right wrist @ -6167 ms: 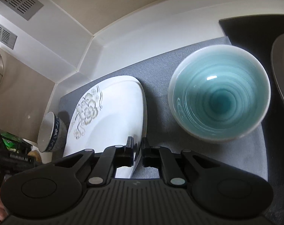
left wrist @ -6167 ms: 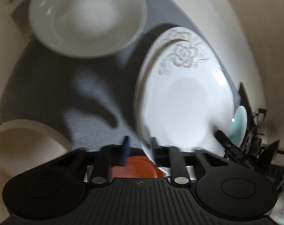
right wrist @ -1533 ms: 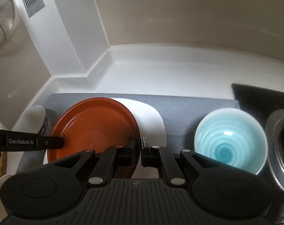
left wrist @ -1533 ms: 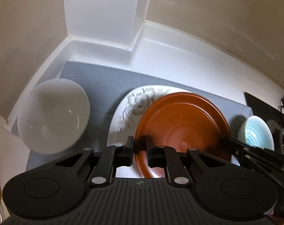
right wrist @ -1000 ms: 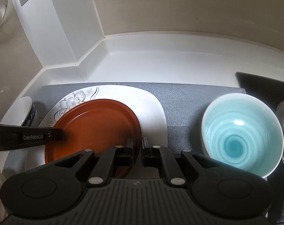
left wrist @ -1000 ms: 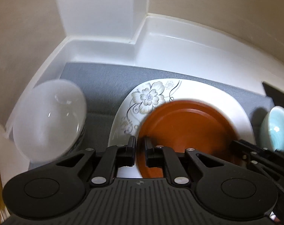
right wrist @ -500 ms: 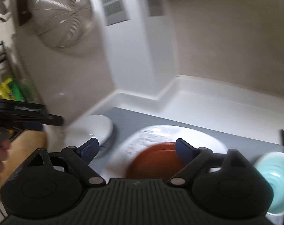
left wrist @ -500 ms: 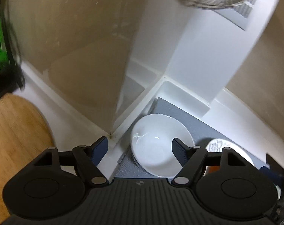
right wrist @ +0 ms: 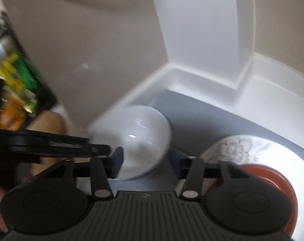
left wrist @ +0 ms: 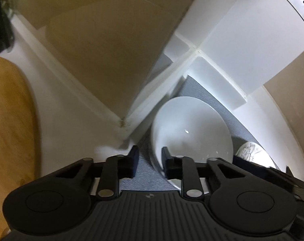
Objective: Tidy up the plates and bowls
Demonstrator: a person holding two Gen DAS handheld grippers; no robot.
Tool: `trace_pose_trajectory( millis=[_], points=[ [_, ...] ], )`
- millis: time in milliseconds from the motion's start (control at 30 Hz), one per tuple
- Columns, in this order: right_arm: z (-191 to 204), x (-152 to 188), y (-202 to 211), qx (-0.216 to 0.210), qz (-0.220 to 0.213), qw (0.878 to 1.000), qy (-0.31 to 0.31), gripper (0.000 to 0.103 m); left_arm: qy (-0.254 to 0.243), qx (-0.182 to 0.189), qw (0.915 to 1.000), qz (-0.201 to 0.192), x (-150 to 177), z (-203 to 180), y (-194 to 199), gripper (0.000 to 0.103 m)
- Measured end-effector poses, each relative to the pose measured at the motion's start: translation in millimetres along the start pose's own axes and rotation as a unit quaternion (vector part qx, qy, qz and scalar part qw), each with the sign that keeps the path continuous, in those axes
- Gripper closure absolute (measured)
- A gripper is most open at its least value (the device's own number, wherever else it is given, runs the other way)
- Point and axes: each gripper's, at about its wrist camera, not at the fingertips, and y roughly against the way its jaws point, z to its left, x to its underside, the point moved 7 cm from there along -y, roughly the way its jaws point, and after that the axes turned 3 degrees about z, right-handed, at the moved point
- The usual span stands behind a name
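A white bowl point(left wrist: 192, 132) sits on the grey mat point(left wrist: 212, 100) near the wall corner. My left gripper point(left wrist: 147, 158) is open, its jaws standing on either side of the bowl's near left rim. In the right wrist view the same white bowl point(right wrist: 143, 134) lies between the jaws of my open right gripper point(right wrist: 146, 158); the left gripper's fingers point(right wrist: 71, 144) reach in from the left beside the bowl. A red-brown plate point(right wrist: 272, 182) rests on a white flowered plate point(right wrist: 242, 148) at the right.
A wooden board point(left wrist: 9, 130) lies on the white counter at the left. White wall ledges and a beige wall close in behind the mat. Green and yellow packages point(right wrist: 17, 84) stand at far left. The flowered plate's edge point(left wrist: 252, 150) shows at the right.
Both grippers have dropped toward the white bowl. The left gripper's jaws have narrowed and now straddle the bowl's rim. The right gripper swung left, so the bowl now lies between its jaws.
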Motion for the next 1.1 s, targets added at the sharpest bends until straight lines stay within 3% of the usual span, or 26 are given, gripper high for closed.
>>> trace_pose_trajectory(
  millis=[33,133,433,533,567,633,733,967,1067,1100],
  points=[
    [-1,1,-2,0.0,0.005,1.0,-0.006,0.073,-0.007,0.001,1.0,0.0,0,-1,-1,0.088],
    [3,1,-2,0.021,0.005,1.0,0.01,0.086,-0.027,-0.012,0.9996,0.004,1,-5,2,0.089],
    [5,25,10,-0.002,0.049,0.999,-0.017,0.088,-0.061,-0.026,0.9971,0.037,32,-4,12,0.089],
    [9,29,12,-0.013,0.055,0.998,-0.008,0.08,-0.059,-0.016,0.9974,0.039,31,-3,8,0.088],
    [9,29,12,-0.015,0.059,0.998,-0.007,0.067,-0.055,-0.008,0.9976,0.041,28,-3,7,0.085],
    [12,29,10,-0.023,0.057,0.998,-0.007,0.057,-0.059,-0.008,0.9974,0.042,26,-4,7,0.054],
    [19,27,8,-0.019,0.043,0.999,0.013,0.045,-0.075,-0.039,0.9964,0.013,22,-5,6,0.036],
    [20,32,2,-0.019,0.046,0.999,0.009,0.043,-0.13,-0.089,0.987,-0.028,20,-11,5,0.034],
    [18,34,1,-0.019,0.042,0.999,0.008,0.042,-0.116,-0.078,0.9902,0.004,20,-4,-2,0.034],
    [17,35,1,-0.021,0.041,0.999,0.007,0.042,-0.103,-0.062,0.9925,0.019,21,-1,-5,0.039]
  ],
)
